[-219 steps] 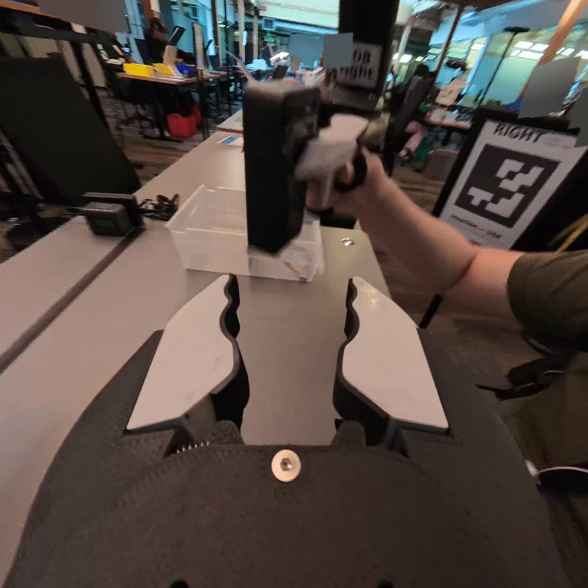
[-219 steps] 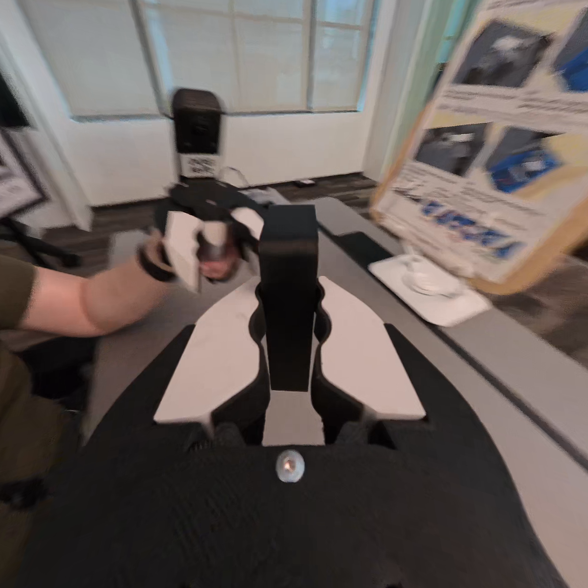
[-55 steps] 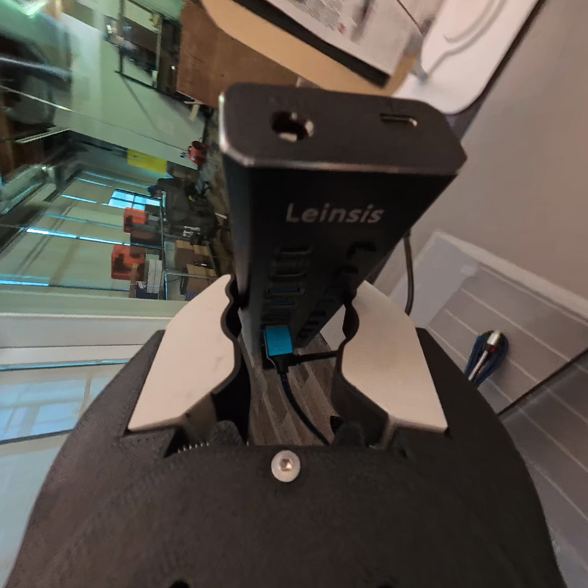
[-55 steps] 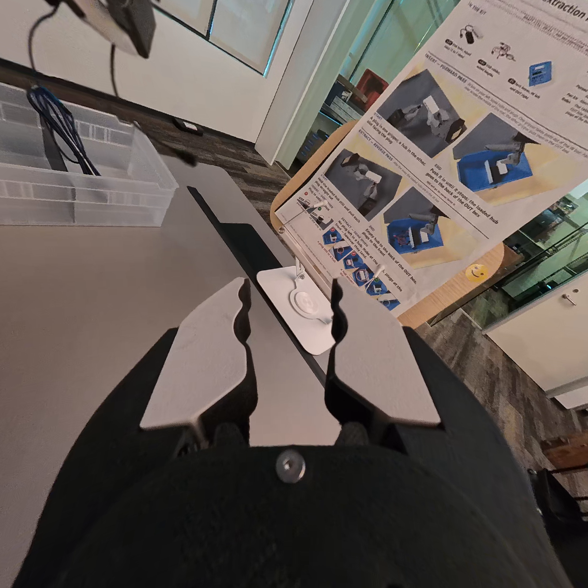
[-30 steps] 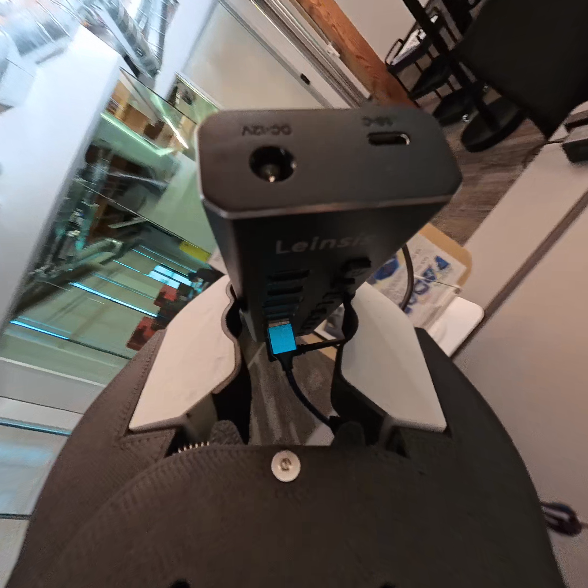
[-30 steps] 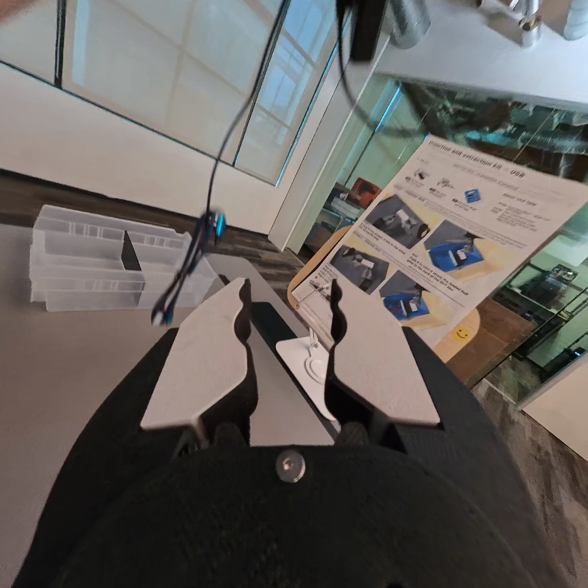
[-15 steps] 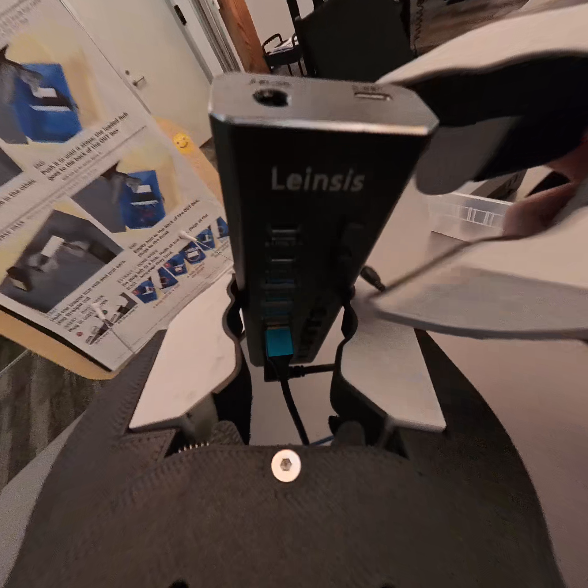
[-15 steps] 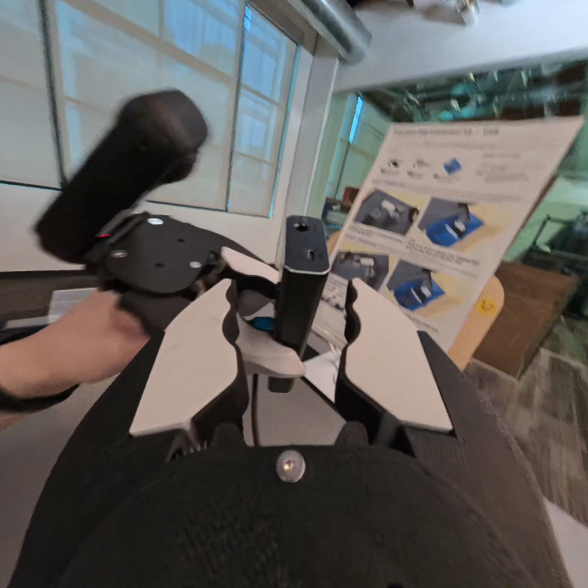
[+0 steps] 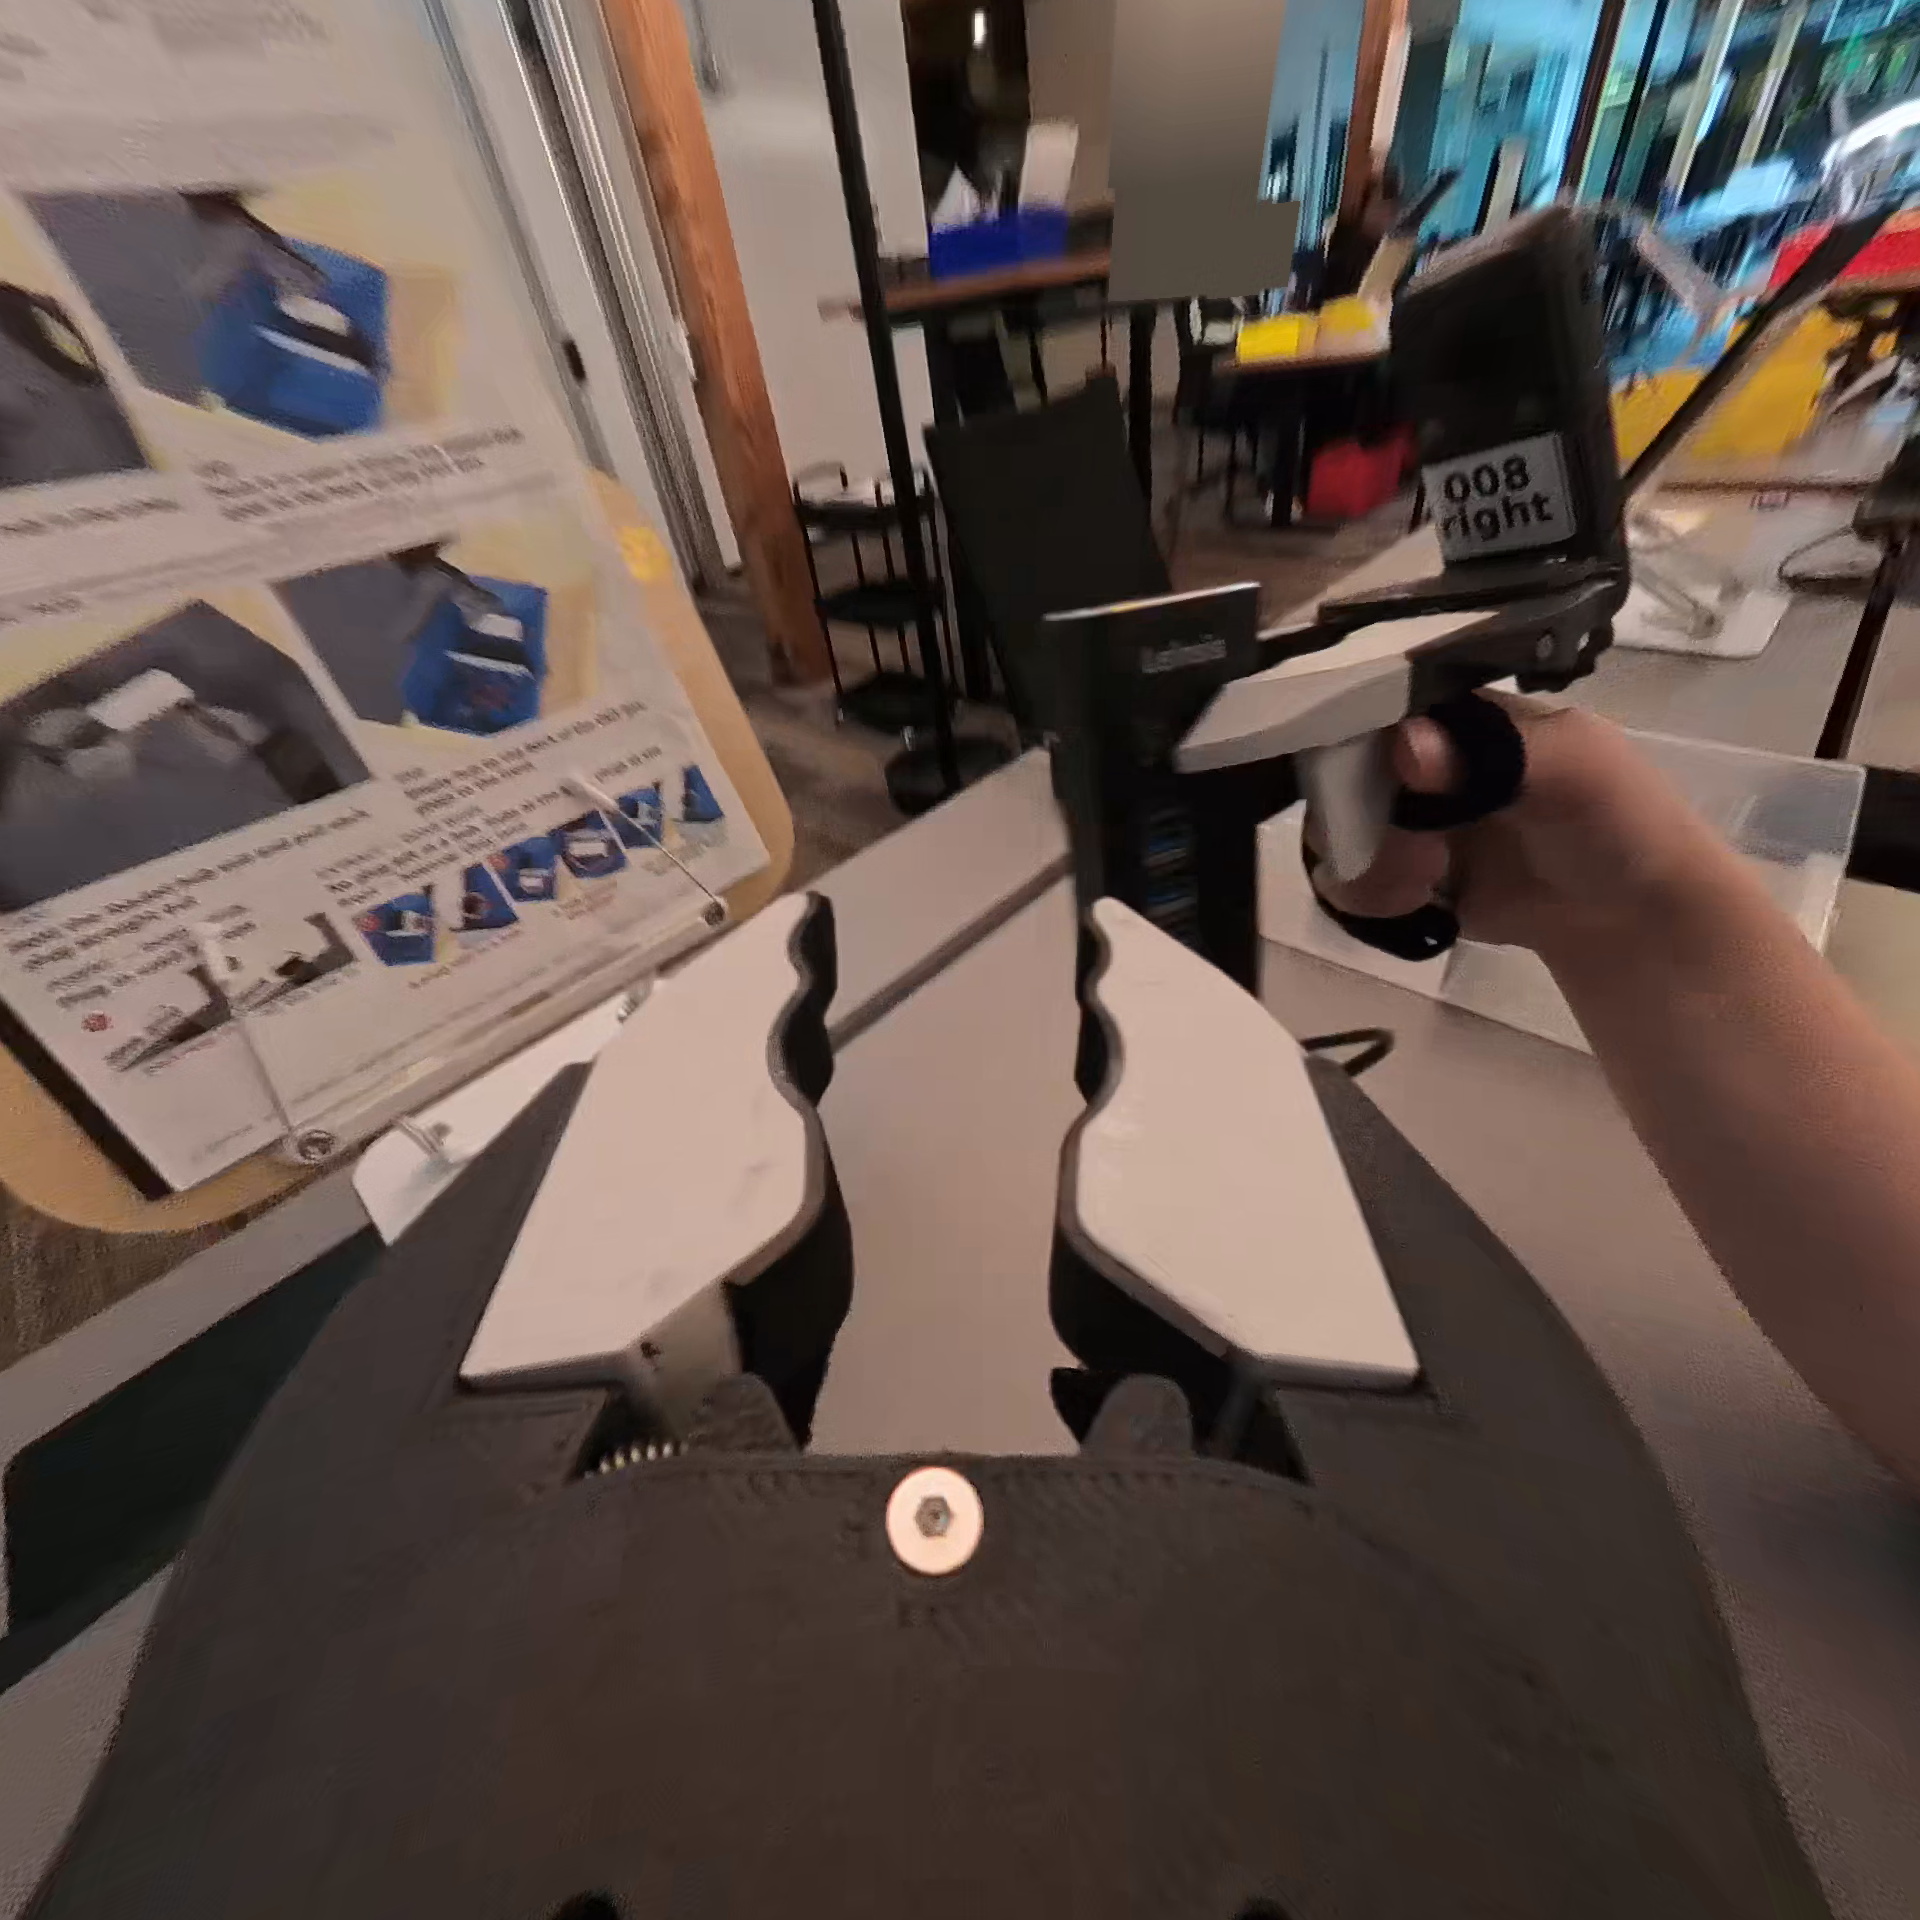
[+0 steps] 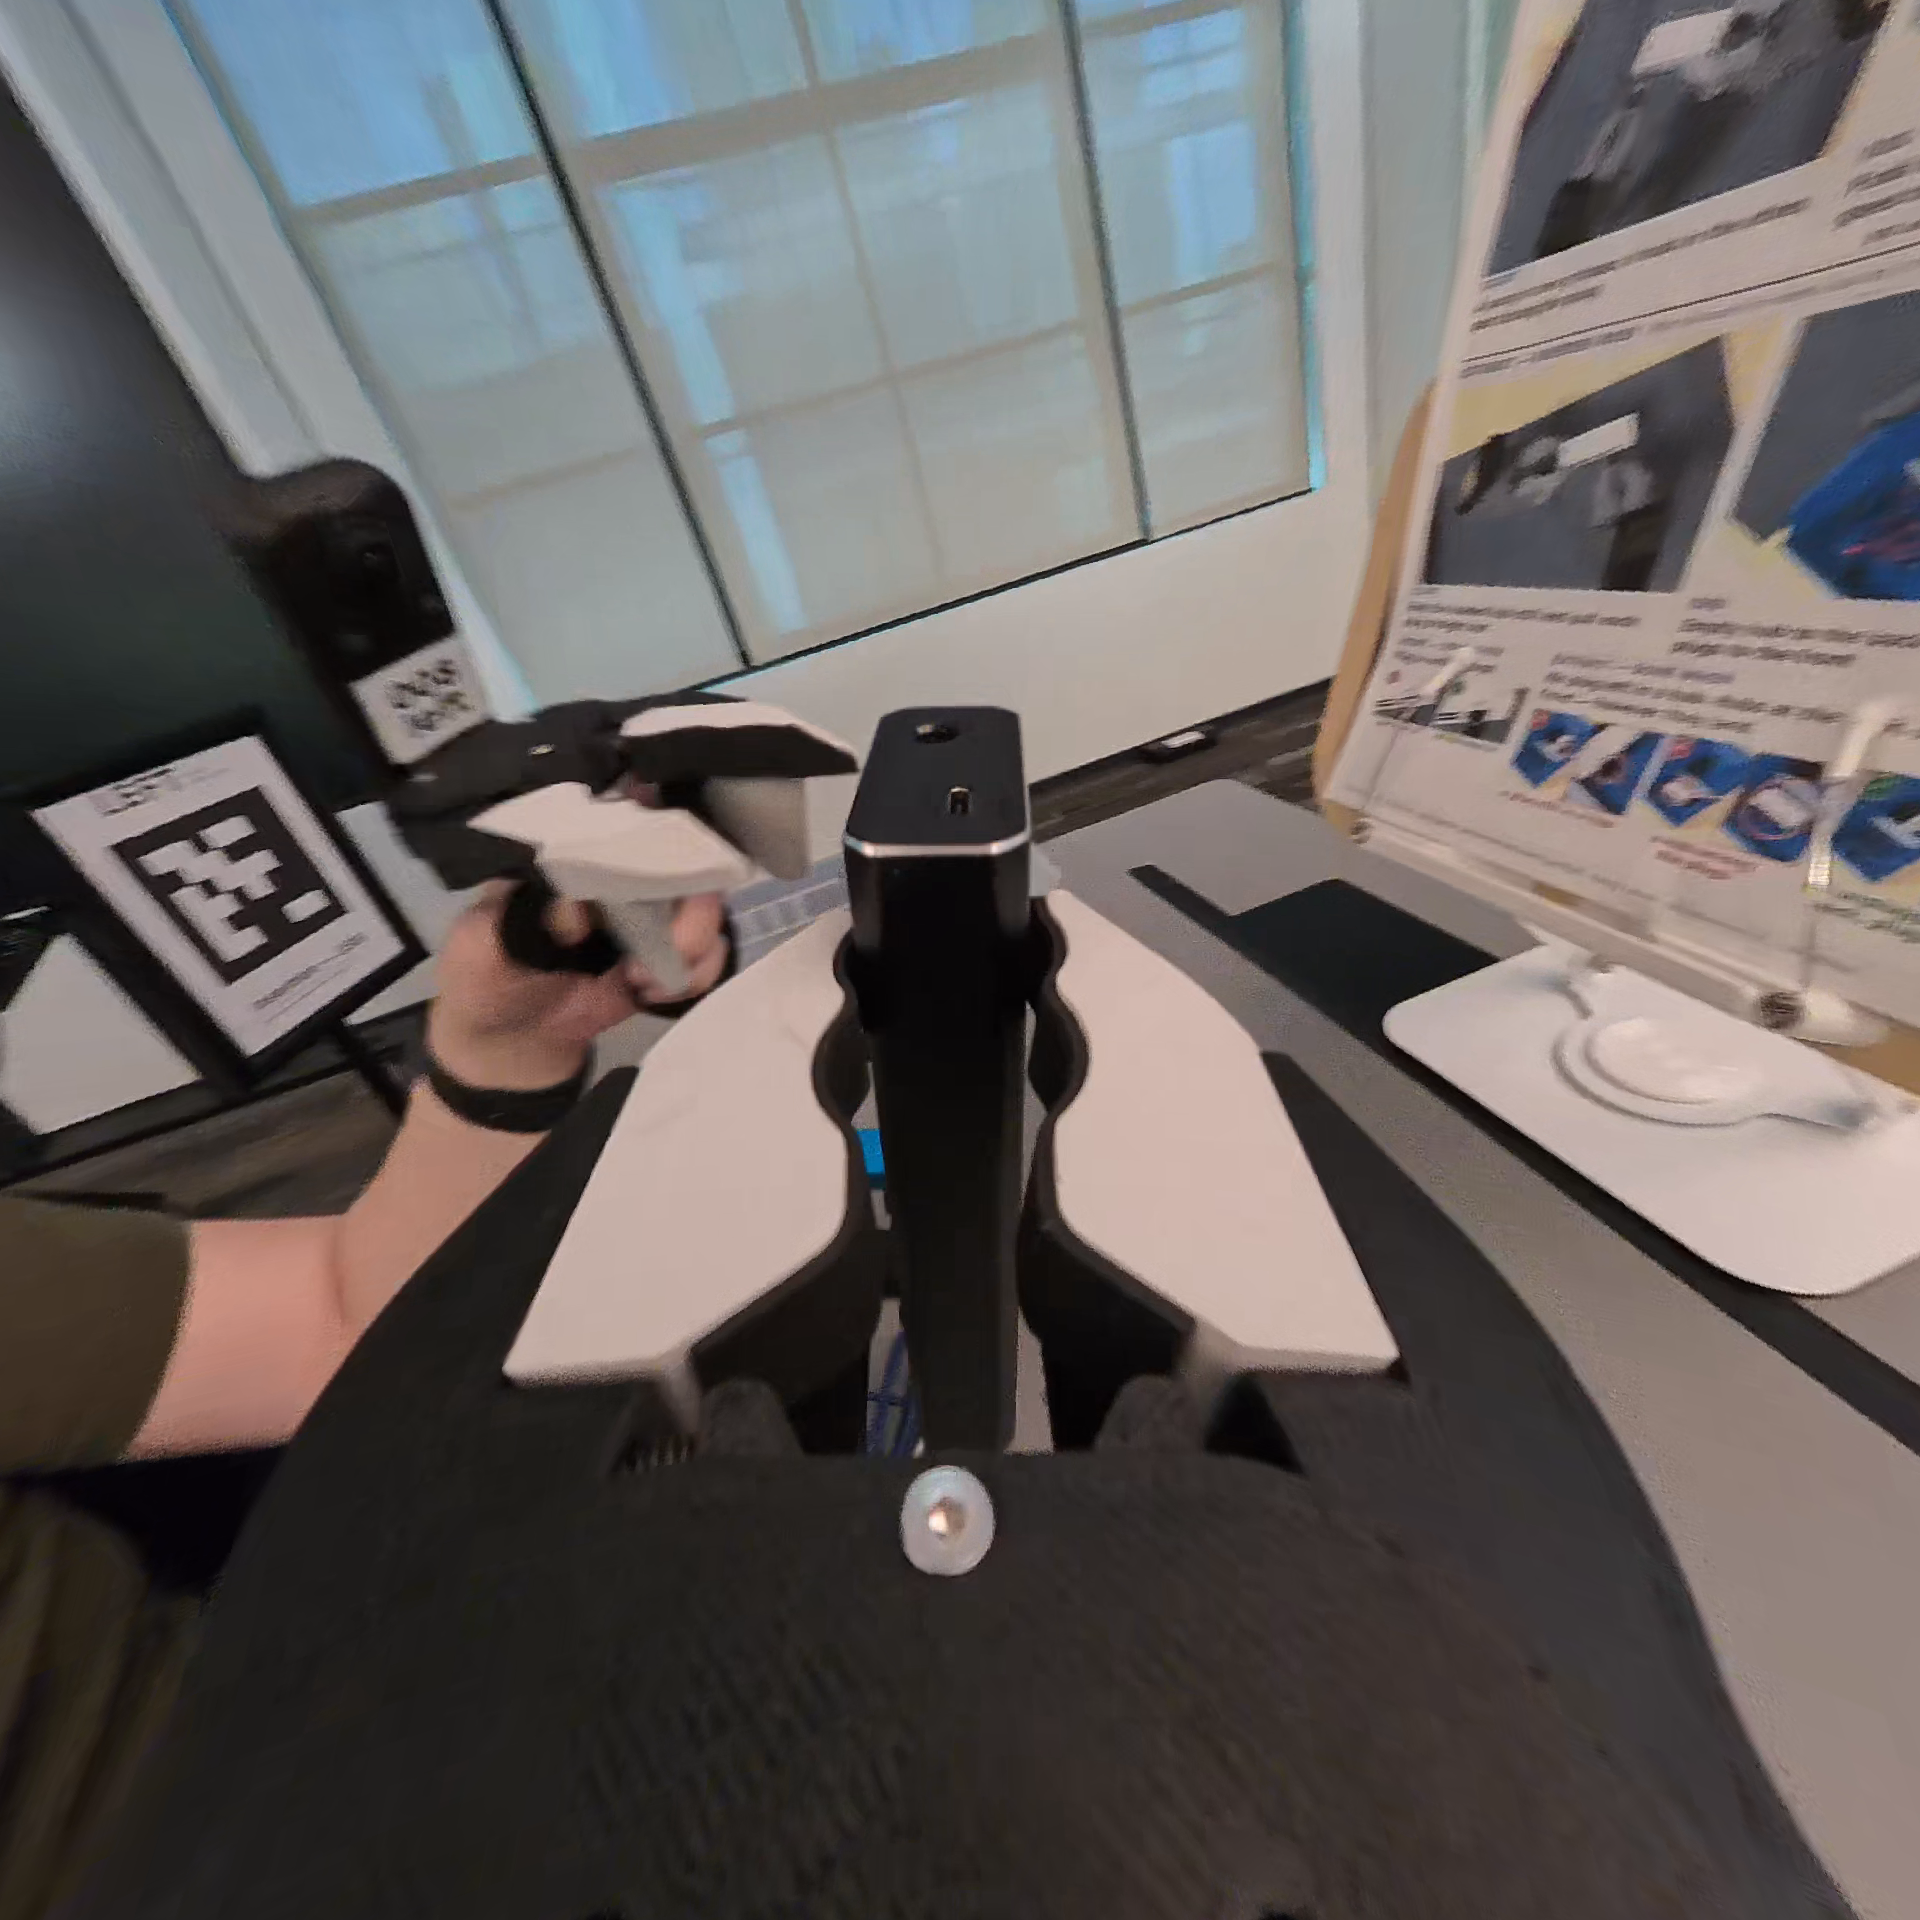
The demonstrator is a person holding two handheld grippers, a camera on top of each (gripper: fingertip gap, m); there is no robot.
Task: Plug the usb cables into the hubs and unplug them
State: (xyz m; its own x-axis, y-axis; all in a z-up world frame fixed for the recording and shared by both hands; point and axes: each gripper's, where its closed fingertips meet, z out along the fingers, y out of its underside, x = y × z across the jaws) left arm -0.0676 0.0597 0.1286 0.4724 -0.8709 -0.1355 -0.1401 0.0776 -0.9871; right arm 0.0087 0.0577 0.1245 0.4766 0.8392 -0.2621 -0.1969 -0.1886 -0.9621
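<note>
Hub (image 10: 940, 997) upright, clamped betw. right tongs (image 10: 943, 940); left tongs (image 9: 951, 935) apart, empty.

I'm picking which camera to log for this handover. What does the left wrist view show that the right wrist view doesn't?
Only the left wrist view shows the hub's port face and the clear bin behind the person's hand. Only the right wrist view shows the hub's top end, a blue plug at its side, the windows and the right tongs shut on the hub. Both show the hub, the instruction poster and the grey table.
</note>
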